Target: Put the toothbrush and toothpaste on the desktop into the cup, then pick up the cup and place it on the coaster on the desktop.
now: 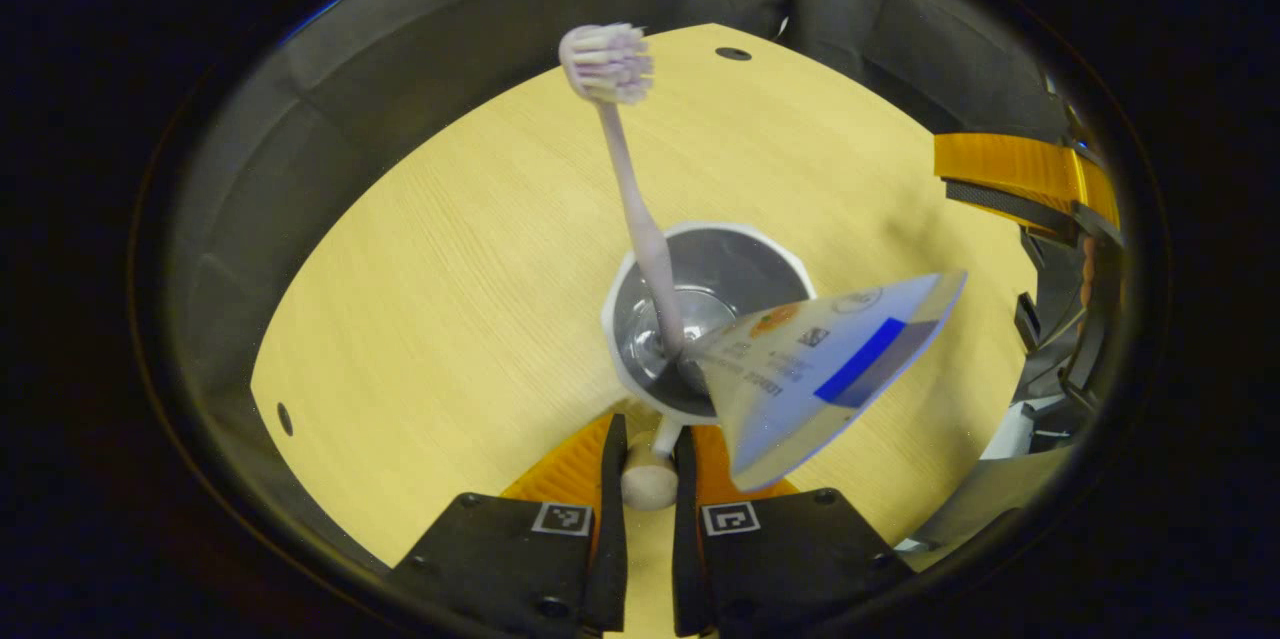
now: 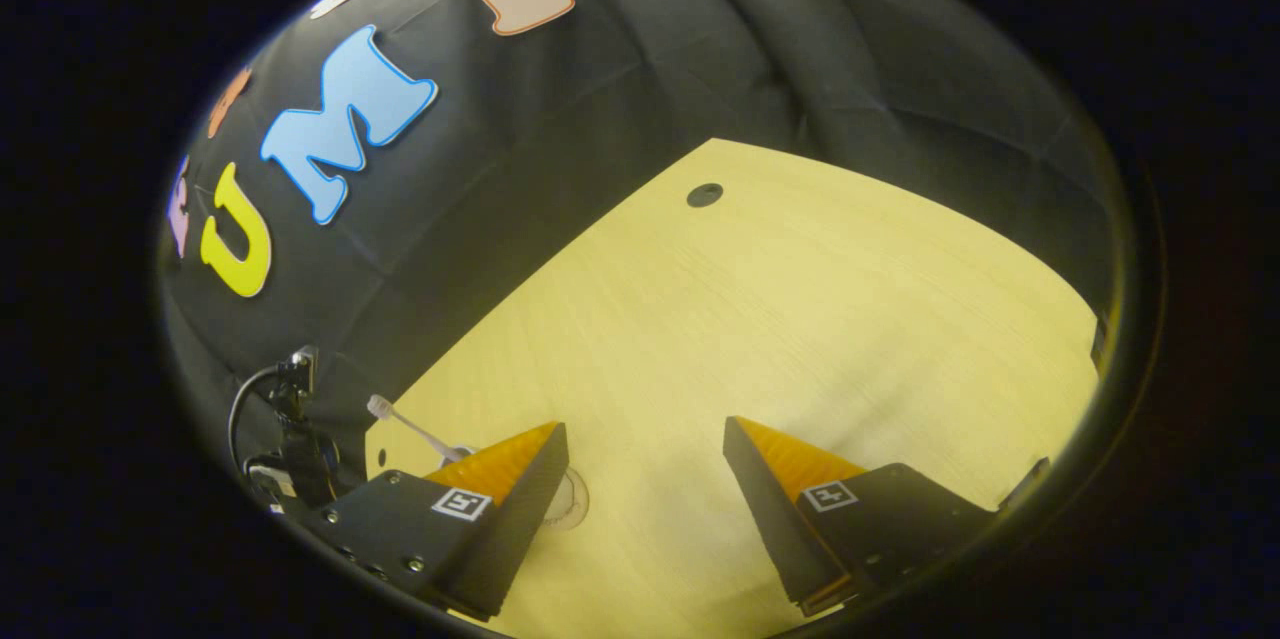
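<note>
From above I see a white cup (image 1: 790,264) with a shiny inside on the wooden desktop (image 1: 450,269). A pale toothbrush (image 1: 630,179) stands in it, bristles up, beside a toothpaste tube (image 1: 830,369) whose flat crimped end leans out to the right. My left gripper (image 1: 650,429) is shut on the cup's white handle (image 1: 650,481). I cannot tell whether the cup rests on the desktop or hangs just above it. My right gripper (image 2: 645,426) is open over bare wood (image 2: 800,319). The toothbrush (image 2: 405,424) pokes up behind its left finger. A pale round disc (image 2: 572,501), perhaps the coaster, lies half hidden there.
Black cloth walls close in the desktop on the far sides. Small dark holes (image 1: 733,53) (image 2: 704,194) mark the tabletop near its far edge. The other gripper's ribbed finger (image 1: 1010,169) shows at the right. A small black device on a cabled stand (image 2: 295,419) stands off the table's left.
</note>
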The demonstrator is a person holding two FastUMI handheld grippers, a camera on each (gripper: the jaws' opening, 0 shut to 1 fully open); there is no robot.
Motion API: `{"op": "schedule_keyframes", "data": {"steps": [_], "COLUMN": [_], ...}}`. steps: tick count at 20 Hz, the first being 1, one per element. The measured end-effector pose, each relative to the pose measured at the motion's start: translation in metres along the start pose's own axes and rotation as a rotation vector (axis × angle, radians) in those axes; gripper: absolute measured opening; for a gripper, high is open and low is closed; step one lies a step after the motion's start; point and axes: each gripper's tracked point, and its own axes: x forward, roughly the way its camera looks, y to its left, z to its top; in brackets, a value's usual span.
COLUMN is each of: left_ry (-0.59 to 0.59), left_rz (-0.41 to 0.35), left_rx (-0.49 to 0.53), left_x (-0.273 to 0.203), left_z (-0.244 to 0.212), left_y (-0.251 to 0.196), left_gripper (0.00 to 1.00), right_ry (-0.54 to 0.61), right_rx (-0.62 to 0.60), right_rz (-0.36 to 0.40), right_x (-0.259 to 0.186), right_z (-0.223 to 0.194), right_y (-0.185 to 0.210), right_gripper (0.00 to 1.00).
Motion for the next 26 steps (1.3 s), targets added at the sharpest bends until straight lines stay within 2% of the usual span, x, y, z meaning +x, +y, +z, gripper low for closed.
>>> {"op": "schedule_keyframes", "data": {"steps": [5, 6, 7, 11, 23, 26], "left_ry": [0.026, 0.03, 0.033, 0.02, -0.054, -0.093], "left_rz": [0.021, 0.027, 0.029, 0.041, 0.044, 0.075], "left_rx": [0.035, 0.048, 0.061, 0.083, -0.017, -0.053], "left_x": [0.009, 0.008, 0.009, 0.005, -0.014, -0.018], "left_z": [-0.002, -0.001, -0.001, 0.004, 0.003, 0.002], "left_y": [-0.009, -0.007, -0.007, -0.001, -0.002, 0.001], "left_gripper": [0.31, 0.26, 0.34, 0.35, 0.34, 0.34], "right_ry": [0.004, 0.003, 0.001, -0.003, 0.004, 0.005], "right_rx": [0.005, 0.007, 0.01, 0.018, -0.028, -0.078], "right_rz": [0.009, 0.01, 0.01, 0.012, 0.049, 0.066], "right_x": [-0.001, -0.003, -0.003, -0.008, -0.034, -0.043], "right_z": [-0.001, 0.0, -0.001, -0.001, -0.014, -0.021], "right_y": [0.002, 0.001, 0.001, 0.0, 0.019, 0.033], "right_gripper": [0.97, 0.97, 0.97, 0.97, 0.97, 0.96]}}
